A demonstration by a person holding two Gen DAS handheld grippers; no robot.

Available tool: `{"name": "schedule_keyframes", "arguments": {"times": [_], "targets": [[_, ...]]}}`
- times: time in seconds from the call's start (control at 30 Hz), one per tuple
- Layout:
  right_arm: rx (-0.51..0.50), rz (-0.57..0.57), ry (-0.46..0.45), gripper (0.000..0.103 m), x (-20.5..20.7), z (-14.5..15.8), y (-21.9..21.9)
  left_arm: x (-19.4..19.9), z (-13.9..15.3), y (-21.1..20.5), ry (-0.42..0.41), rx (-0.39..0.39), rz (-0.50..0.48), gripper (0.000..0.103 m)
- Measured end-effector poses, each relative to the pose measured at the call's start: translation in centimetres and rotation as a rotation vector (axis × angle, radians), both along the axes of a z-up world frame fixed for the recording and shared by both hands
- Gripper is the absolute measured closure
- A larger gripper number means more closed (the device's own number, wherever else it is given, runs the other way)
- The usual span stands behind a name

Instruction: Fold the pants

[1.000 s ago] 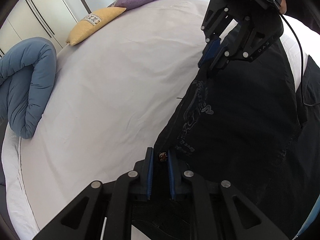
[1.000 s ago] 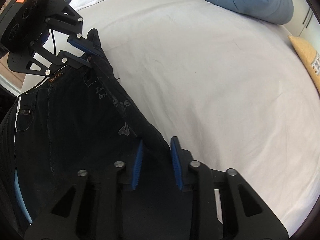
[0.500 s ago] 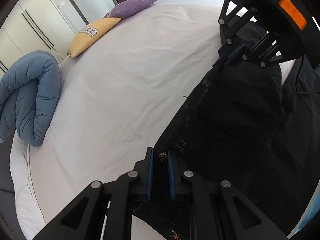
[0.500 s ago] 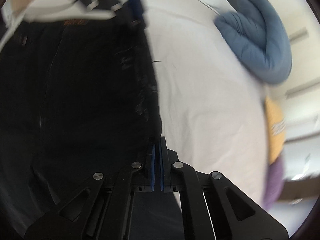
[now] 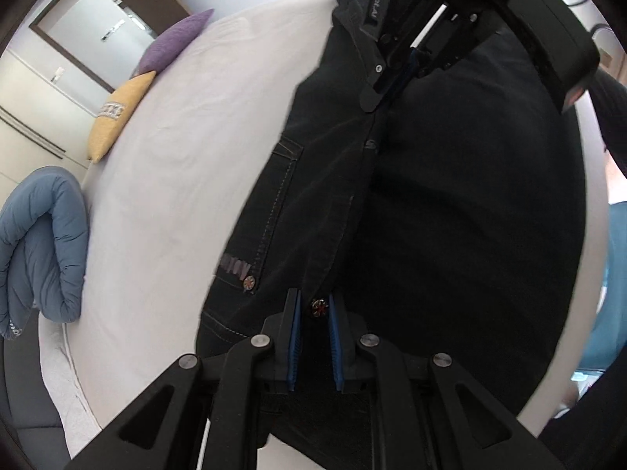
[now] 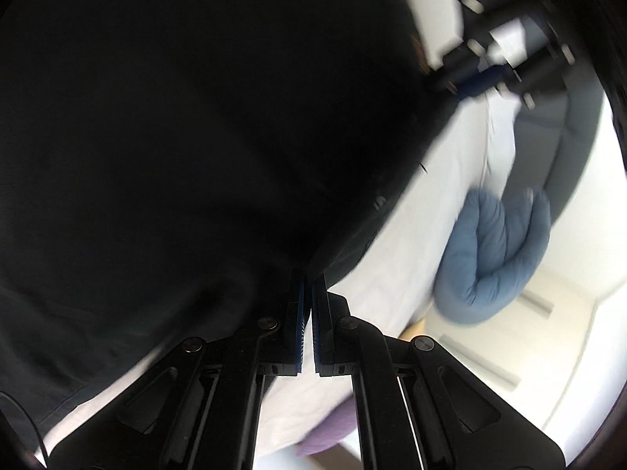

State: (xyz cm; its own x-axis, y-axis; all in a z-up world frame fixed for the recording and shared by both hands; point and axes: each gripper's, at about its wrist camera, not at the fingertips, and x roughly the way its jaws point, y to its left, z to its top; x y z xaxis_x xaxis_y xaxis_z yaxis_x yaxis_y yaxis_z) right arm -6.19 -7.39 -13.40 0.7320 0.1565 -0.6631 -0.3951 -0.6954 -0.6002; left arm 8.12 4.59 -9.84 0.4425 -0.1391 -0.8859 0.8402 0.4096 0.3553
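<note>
"GenRobot.AI" marks the right hand-held gripper point(image 5: 403, 74) — clamping pants point(image 5: 450, 215).

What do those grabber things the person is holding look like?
Both are black. The left gripper has two straight fingers with ridged blue pads and silver round bolts on its linked bars. The right gripper matches, and its side, seen from the left wrist, carries white lettering. A dark sleeve shows behind it.
</note>
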Motion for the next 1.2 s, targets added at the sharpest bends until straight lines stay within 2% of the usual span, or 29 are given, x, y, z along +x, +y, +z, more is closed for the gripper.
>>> {"name": "schedule_keyframes", "arguments": {"times": [0.2,0.47,0.67,0.83,0.9,1.07,1.13,1.2], "targets": [[-0.061,0.065,0.018,0.101,-4.8,-2.3,0.4,-3.8,-1.6,-0.6,0.016,0.049,-0.068,0.089],[-0.065,0.107,0.054,0.101,-10.2,-1.3,2.1,-6.6,-2.3,0.6,0.031,0.110,-0.152,0.089],[-0.049,0.084,0.114,0.101,-11.3,0.1,3.3,-7.6,-2.5,1.4,0.030,0.155,-0.187,0.089],[-0.025,0.046,0.154,0.101,-11.6,-1.0,6.1,-8.2,-4.5,2.2,0.017,0.218,-0.199,0.089],[-0.009,0.028,0.166,0.101,-12.9,-1.0,6.2,-9.2,-5.1,2.3,0.000,0.232,-0.189,0.089],[0.021,-0.002,0.182,0.101,-13.1,-0.9,7.6,-9.9,-5.1,2.4,-0.032,0.186,-0.087,0.089],[0.031,-0.017,0.187,0.101,-13.0,-0.9,7.2,-10.1,-5.7,2.4,-0.071,0.185,-0.066,0.089],[0.038,-0.027,0.184,0.101,-14.6,-0.8,6.6,-10.9,-6.6,2.3,-0.117,0.202,-0.052,0.089]]}}
